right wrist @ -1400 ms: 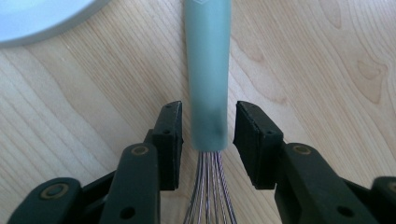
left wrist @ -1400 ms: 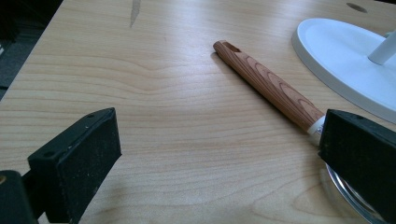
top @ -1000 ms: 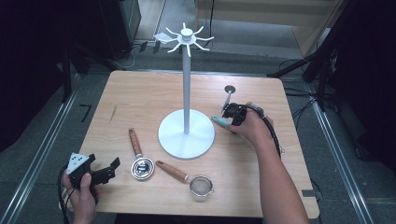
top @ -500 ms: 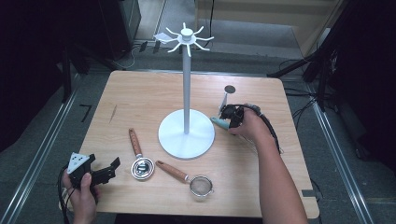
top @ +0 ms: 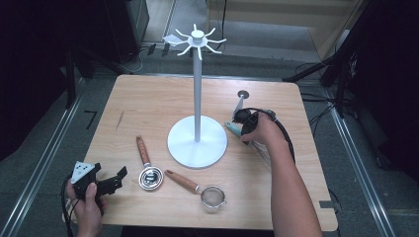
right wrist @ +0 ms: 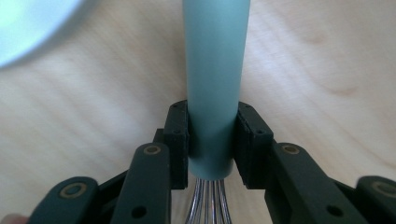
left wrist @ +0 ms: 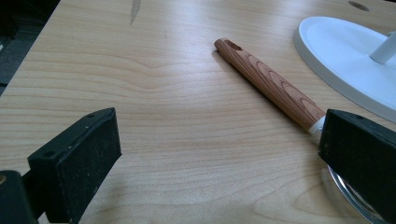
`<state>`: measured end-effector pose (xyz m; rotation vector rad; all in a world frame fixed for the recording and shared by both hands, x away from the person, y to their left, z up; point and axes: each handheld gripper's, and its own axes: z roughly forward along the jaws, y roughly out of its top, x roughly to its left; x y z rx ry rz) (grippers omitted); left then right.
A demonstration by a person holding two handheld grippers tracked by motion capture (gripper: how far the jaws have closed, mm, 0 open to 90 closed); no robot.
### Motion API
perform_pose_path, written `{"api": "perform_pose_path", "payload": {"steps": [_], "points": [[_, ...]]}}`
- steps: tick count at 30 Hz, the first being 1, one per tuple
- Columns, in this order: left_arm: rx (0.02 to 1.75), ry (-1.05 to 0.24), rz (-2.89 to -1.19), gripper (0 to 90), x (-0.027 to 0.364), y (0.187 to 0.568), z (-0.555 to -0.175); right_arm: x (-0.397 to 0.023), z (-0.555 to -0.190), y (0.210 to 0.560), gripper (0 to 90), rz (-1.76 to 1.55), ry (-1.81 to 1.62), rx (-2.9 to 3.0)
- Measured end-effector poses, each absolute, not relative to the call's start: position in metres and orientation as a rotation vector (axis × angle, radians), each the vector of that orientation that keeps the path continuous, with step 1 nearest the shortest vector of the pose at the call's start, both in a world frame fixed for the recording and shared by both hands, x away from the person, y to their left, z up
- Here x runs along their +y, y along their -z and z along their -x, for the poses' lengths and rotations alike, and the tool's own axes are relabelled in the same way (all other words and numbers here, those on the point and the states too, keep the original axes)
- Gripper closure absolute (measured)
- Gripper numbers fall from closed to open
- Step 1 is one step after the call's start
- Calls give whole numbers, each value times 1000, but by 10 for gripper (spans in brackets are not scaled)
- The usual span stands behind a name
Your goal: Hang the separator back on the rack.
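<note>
The right hand-held gripper [right wrist: 211, 140] clamps the whisk [right wrist: 215, 79] by its smooth teal handle just beside the white stand [top: 197, 143] on the counter [top: 148, 98], so the handle may slip or twist when lifted.

We see a whisk [right wrist: 215, 84] with a smooth, round, teal handle and thin silver wires [right wrist: 208, 203] that gather into the handle's end. It lies low over the light wooden worktop [top: 148, 106], to the right of the white stand's round base [top: 197, 140], its handle tip pointing toward that base. Black fingers [right wrist: 177, 140] press the handle from both sides, just above where the wires enter.
</note>
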<state>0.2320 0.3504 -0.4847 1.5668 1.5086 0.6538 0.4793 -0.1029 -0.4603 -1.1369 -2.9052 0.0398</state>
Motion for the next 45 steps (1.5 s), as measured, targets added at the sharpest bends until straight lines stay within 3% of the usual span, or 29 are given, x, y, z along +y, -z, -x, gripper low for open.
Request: {"api": "perform_pose_path", "payload": {"steps": [19,28,45], "points": [[1506,-647,-1568,0,351,485,-232,-112,-471,454,713,1188,37,-2938],[1506,-648,-1570,0,351,485,-232,-120,-459,419,712,1272,334,-2962],[1506,-652,-1568,0,350,485,-232,-137,-434,394,713,1343,740,-2930]]}}
